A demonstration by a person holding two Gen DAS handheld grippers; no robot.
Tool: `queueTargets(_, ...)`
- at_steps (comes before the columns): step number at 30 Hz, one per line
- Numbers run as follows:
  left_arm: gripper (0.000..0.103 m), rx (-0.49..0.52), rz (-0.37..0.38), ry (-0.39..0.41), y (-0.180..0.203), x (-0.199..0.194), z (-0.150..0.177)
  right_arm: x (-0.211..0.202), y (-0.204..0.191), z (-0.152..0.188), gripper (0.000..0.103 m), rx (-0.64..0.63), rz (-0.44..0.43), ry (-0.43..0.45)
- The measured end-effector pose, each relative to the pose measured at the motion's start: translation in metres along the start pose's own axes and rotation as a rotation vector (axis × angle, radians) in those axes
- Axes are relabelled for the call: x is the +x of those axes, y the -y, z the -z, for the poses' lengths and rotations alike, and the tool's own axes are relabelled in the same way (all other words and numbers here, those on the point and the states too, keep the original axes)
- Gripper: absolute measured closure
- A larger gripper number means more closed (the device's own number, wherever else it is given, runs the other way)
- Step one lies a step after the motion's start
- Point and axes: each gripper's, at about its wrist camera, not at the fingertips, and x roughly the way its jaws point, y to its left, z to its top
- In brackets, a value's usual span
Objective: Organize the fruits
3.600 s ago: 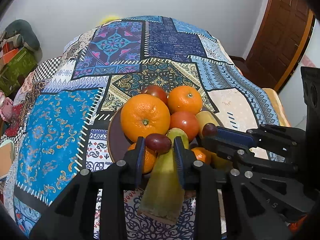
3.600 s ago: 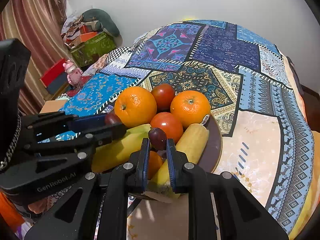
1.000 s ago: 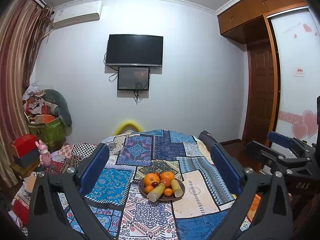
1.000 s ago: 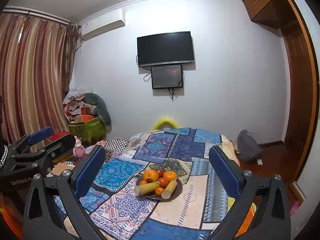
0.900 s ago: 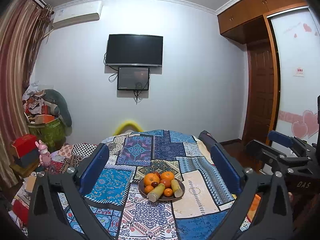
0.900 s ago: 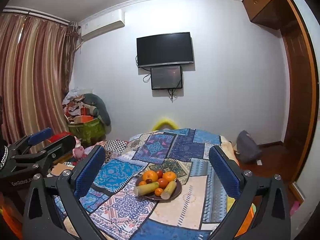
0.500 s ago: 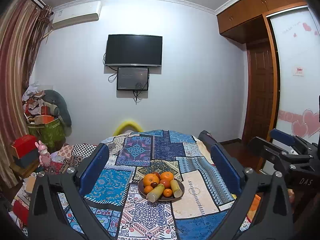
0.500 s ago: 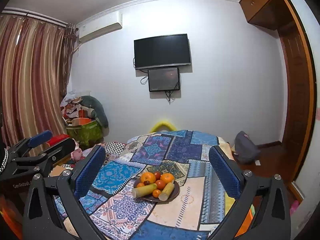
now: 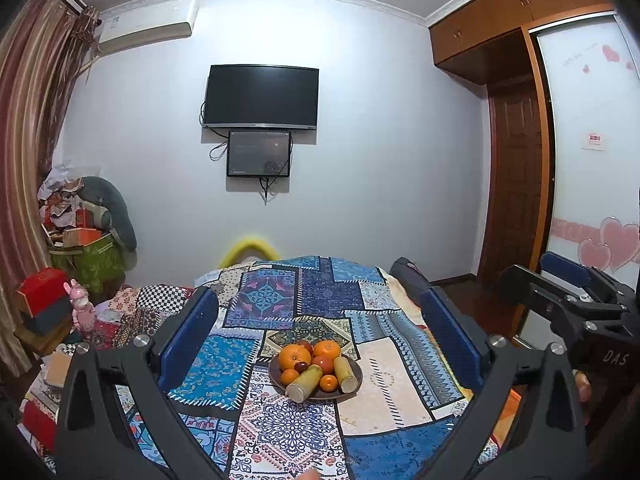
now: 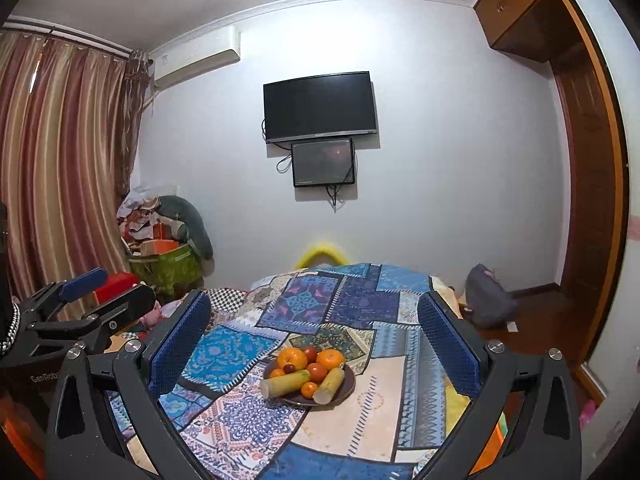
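Note:
A dark round plate sits on the patchwork cloth and holds oranges, tomatoes, a dark grape, small tangerines and two yellow-green cut stalks. The plate also shows in the right wrist view with the same fruit pile. My left gripper is wide open and empty, held well back from the plate. My right gripper is wide open and empty, also far back; it shows at the right edge of the left wrist view.
The patchwork cloth covers a table. A TV hangs on the far wall. Clutter and a green box stand at the left, a wooden door at the right, a grey bag on the floor.
Since 3.6 s ago both grippers let go of grapes on the pile, opened wide and pulled far back. Over the last second the views only drift slightly.

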Motion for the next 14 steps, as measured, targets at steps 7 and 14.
queueTargets(7,0.0,-0.004,0.006,-0.005,0.0003,0.001,-0.0009,0.0015,0.0001,0.0,0.0,-0.003,0.003,-0.002)
queueTargets(14,0.0,0.0,0.007,-0.008,-0.0001,0.002,0.0,0.0012,0.0007,0.0014,0.0,0.0,0.007,-0.007)
